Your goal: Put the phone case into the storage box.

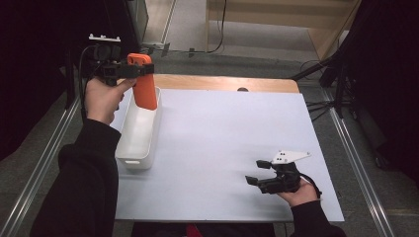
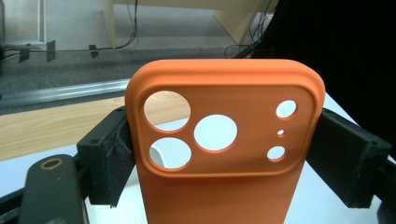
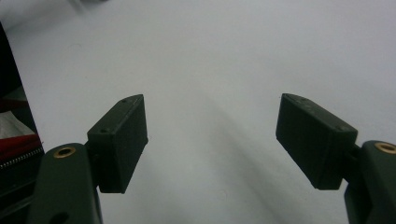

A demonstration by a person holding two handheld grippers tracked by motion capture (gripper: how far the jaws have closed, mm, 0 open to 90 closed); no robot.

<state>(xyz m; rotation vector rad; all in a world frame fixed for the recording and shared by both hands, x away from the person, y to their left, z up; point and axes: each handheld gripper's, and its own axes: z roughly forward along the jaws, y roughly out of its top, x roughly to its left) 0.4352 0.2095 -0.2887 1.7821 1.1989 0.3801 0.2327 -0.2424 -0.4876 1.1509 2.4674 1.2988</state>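
Jaws of the left gripper [image 2: 224, 158] are clamped on an orange phone case [image 2: 224, 140], held above the white bin [image 1: 136, 140]; the case's lower end is cut off in the left gripper view. The right gripper [image 3: 212, 144] is held open above the table [image 1: 222, 148].

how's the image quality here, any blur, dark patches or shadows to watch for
High view: evenly lit white table, black corners at both sides, slightly soft overall. Left gripper view: the orange phone case is sharp, the floor behind a little soft, the right edge dark. Right gripper view: the right tongs cast a faint shadow on the table, and the near jaw bases are blurred.
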